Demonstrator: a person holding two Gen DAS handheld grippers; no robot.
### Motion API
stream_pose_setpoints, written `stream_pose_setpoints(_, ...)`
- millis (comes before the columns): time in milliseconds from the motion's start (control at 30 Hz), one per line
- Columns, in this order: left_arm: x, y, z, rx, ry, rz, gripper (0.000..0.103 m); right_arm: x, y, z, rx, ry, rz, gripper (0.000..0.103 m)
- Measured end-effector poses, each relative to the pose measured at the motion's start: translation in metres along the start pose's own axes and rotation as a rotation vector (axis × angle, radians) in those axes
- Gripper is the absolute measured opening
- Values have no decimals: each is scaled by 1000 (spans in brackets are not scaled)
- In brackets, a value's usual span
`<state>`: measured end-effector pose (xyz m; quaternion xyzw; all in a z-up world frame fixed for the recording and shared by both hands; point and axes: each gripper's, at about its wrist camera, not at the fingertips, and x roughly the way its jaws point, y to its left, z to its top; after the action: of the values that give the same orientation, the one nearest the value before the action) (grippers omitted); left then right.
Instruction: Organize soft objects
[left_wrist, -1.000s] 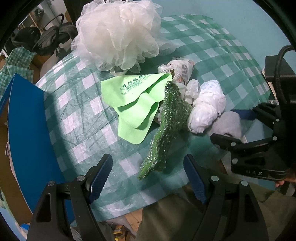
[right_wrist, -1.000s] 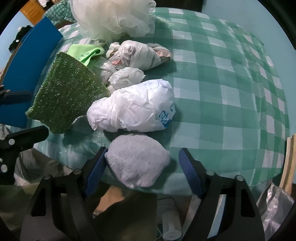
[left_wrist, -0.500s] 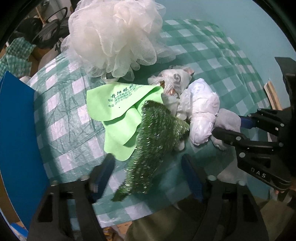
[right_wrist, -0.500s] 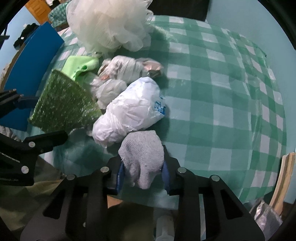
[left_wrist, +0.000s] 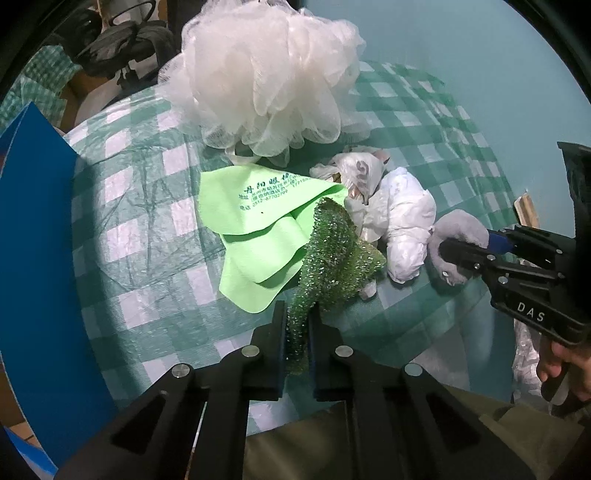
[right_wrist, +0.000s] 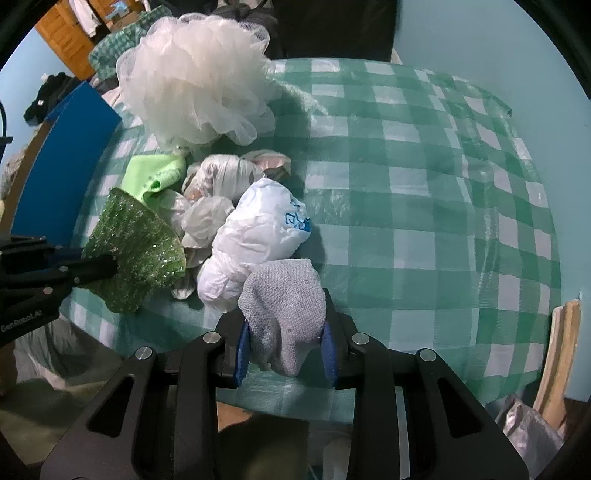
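Observation:
My left gripper (left_wrist: 297, 334) is shut on the near end of a glittery green scrub cloth (left_wrist: 328, 251), which droops onto the checked tablecloth (left_wrist: 147, 206). The same cloth (right_wrist: 136, 251) shows at the left of the right wrist view. My right gripper (right_wrist: 286, 343) is shut on a grey knitted cloth (right_wrist: 286, 302), held just off the table; that grey cloth (left_wrist: 456, 240) appears at the right in the left wrist view. A light green wiping cloth (left_wrist: 258, 221), crumpled white plastic bags (right_wrist: 255, 240) and a white mesh bath pouf (left_wrist: 266, 85) lie behind.
A blue board (left_wrist: 33, 258) stands along the table's left side. The right half of the green checked tablecloth (right_wrist: 424, 192) carries nothing. A wooden frame (right_wrist: 557, 350) leans beyond the table's right edge. A person's fingers (left_wrist: 561, 362) grip the right tool's handle.
Both grippers went from open to shut: the left onto the green scrub cloth's end, the right onto the grey cloth, which it has lifted slightly off the table.

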<state>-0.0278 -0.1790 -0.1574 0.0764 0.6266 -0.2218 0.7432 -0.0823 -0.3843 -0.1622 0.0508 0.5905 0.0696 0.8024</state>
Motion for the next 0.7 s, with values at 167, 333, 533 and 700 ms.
stream_pose_setpoints(167,-16,2,-2,5,-27,-12,8,-9,4,4,15,-28,9,30)
stream_pose_setpoints(333,-31,-1,0,25,-66,-3,8,-19,11,9,6,-54,11,30)
stream_pose_setpoints(533,-46,-4,6,19,-110,3,8,-33,22,19,-2,-83,8,30)
stream_pose_setpoints(700,-61,2,8,-3,-144,2,8,-46,27,25,-6,-104,17,30)
